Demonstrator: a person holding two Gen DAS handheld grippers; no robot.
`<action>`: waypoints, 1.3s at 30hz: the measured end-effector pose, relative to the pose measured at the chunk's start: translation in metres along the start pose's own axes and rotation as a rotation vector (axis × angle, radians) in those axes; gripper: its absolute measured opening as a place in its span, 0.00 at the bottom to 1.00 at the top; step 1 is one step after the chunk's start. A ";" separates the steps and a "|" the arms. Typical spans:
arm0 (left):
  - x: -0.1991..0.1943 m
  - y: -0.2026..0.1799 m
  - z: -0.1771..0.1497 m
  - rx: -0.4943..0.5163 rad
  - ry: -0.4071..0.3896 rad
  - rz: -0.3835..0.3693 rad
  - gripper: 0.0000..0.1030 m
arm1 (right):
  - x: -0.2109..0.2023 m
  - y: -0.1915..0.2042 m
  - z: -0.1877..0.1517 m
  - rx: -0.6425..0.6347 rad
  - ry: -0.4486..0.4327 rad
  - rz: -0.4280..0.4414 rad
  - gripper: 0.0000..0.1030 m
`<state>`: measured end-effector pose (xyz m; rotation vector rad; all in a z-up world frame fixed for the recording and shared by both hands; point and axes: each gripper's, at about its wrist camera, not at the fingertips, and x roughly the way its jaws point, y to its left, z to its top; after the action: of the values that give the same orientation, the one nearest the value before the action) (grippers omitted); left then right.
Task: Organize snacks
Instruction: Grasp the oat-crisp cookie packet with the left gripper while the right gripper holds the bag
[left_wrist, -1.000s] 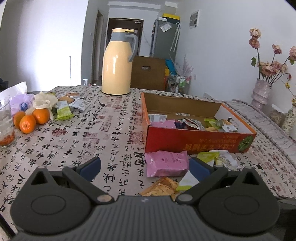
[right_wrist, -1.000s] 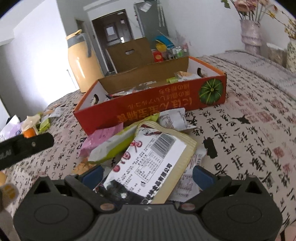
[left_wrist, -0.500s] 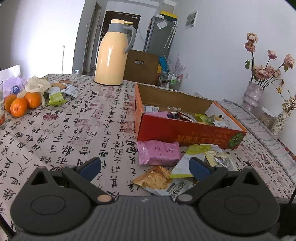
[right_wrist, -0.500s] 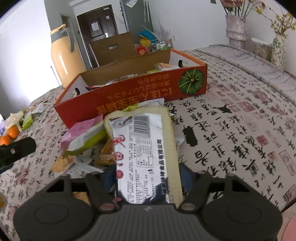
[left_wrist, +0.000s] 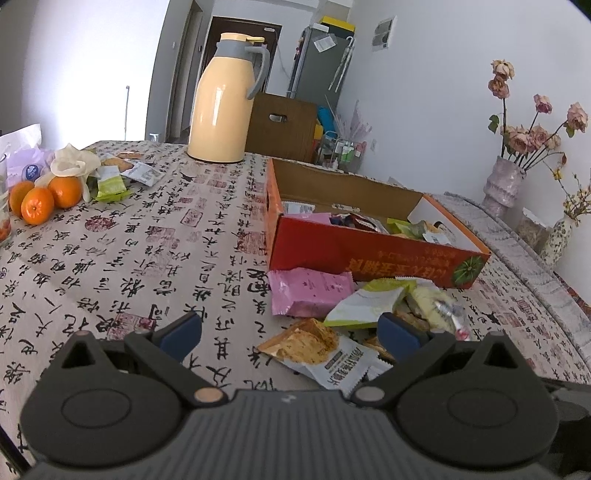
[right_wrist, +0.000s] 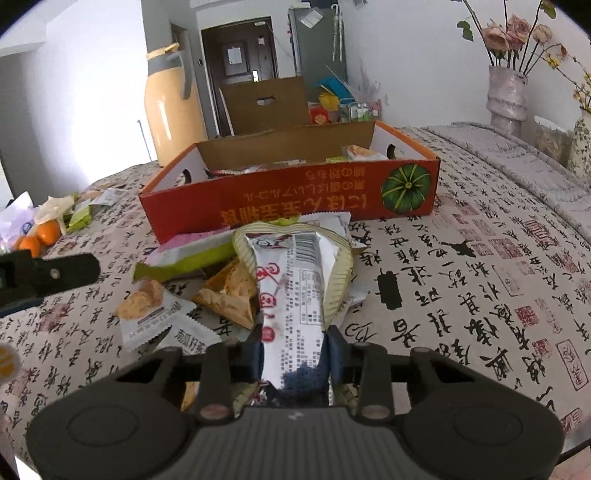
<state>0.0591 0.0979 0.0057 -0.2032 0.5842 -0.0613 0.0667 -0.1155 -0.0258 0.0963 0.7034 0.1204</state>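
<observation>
My right tool (right_wrist: 291, 349) is clamped on a silver packet (right_wrist: 291, 288); the jaws pinch its near end and the wrapper buckles between them. The packet is lifted, its far end pointing at the box (right_wrist: 295, 206), which stands beyond the pile (right_wrist: 192, 288) of loose snacks on the tabletop (right_wrist: 480, 266). My left tool (left_wrist: 288, 332) is spread wide and holds nothing; it hovers low over the near edge of the same pile, close to a biscuit packet (left_wrist: 317, 347).

Step in hand, as I judge it: carry the packet to the box and release.

1. Keep grip pressure constant. The foil looks slippery, and the hold is at one end only, so the free end may droop.
2. Raise the packet enough that its far end clears the red front wall.
3. Move forward over the open interior; aim for a bare part of the floor, since other snacks already lie inside.
4. Lower first, then part the jaws.
5. Keep the left tool clear of the right tool's path.
</observation>
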 end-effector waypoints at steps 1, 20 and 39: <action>0.000 -0.002 -0.001 0.003 0.003 0.001 1.00 | -0.003 -0.002 0.000 0.000 -0.011 0.003 0.32; 0.002 -0.052 -0.036 0.120 0.092 -0.044 1.00 | -0.030 -0.055 -0.002 0.057 -0.120 -0.004 0.32; 0.022 -0.087 -0.060 0.199 0.142 -0.017 0.67 | -0.032 -0.078 -0.011 0.064 -0.132 0.043 0.32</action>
<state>0.0441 0.0000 -0.0366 -0.0100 0.7136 -0.1509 0.0413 -0.1969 -0.0234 0.1787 0.5733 0.1314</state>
